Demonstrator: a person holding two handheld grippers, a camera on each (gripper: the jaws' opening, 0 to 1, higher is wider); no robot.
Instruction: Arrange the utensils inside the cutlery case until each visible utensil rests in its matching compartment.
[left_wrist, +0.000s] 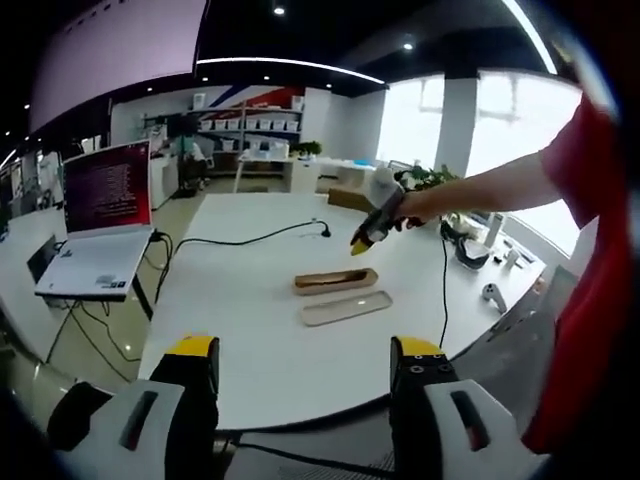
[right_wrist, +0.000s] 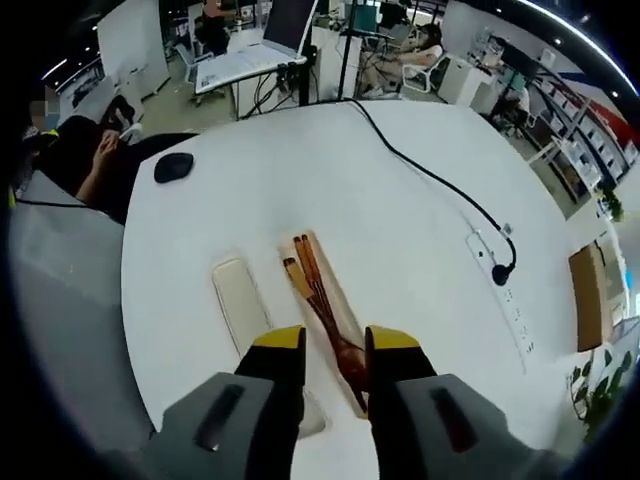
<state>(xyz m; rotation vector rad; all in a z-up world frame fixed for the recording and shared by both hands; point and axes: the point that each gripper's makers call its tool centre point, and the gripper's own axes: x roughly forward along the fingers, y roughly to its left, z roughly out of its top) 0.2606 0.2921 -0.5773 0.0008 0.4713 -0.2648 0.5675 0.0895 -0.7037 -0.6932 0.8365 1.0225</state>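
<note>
The cutlery case lies open on the white desk, and in the right gripper view we count three wooden utensils lying lengthwise inside it. One pale lid rests just beside it, apart. Our right gripper hangs over the case's near end, pointing down, fingers apart and holding nothing. In the left gripper view our left gripper is held back off the desk edge, level, fingers apart and empty; there the outstretched arm carries the right gripper above the case.
</note>
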